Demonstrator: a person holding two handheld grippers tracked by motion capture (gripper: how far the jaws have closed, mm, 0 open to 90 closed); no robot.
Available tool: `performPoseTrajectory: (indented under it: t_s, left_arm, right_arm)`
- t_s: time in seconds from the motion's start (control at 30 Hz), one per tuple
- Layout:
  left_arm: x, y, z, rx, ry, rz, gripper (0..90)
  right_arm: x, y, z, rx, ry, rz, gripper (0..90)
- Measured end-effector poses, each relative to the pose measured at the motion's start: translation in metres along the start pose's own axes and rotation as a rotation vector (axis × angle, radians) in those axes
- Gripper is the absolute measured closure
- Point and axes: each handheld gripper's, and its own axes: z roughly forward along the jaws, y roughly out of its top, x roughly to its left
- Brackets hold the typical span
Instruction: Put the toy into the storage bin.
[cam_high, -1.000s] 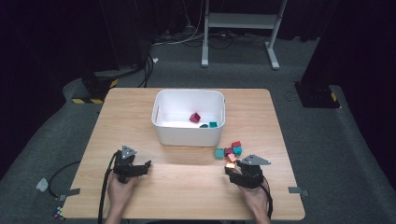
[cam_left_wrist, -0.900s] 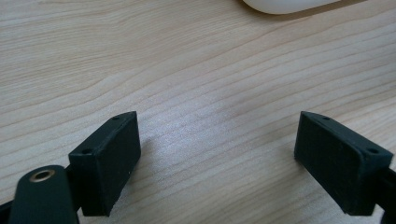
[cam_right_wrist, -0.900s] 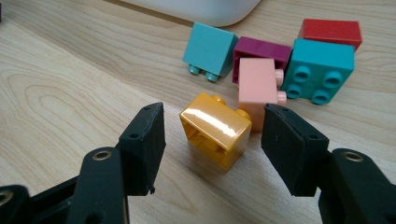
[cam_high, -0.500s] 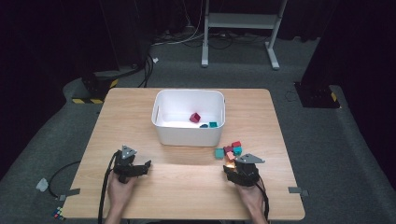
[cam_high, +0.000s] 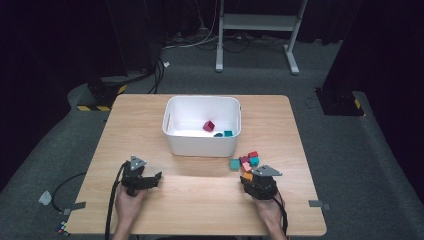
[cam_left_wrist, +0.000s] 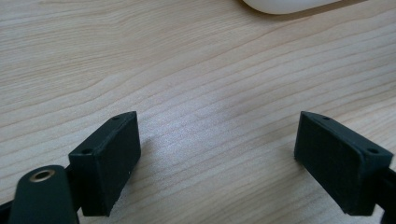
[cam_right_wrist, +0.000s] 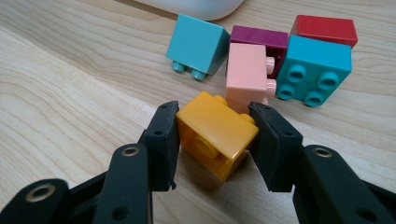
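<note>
Right hand-held gripper (cam_right_wrist: 214, 135) clamps an unmarked orange brick (cam_right_wrist: 216, 133); left hand-held gripper (cam_left_wrist: 219, 158) gapes wide.

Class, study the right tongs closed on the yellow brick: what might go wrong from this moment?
1. The right tongs pinch the yellow brick at its corners, so it may twist or slip when lifted.
2. The pink brick touches the yellow one and could be dragged or knocked.
3. The white bin has a tall wall; a low carry might clip it.
</note>
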Motion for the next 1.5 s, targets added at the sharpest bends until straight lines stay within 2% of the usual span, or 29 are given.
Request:
performPoseTrajectory:
  t_s: [0.33,0.6,1.1,1.5]
  left_arm:
    - [0.000,0.000,0.000,0.000,0.000,0.000,14.6]
    - [0.000,0.000,0.000,0.000,0.000,0.000,14.6]
    - [0.000,0.000,0.000,0.000,0.000,0.000,14.5]
    - [0.000,0.000,0.000,0.000,0.000,0.000,14.5]
  right_arm:
    - [-0.001,0.001,-0.008,-0.014,0.001,-0.008,54.8]
    - [-0.003,0.005,-0.018,-0.042,0.025,-0.003,54.8]
    - [-0.009,0.021,-0.031,-0.069,0.042,0.002,54.8]
    - [-0.017,0.043,-0.044,-0.093,0.052,0.003,54.9]
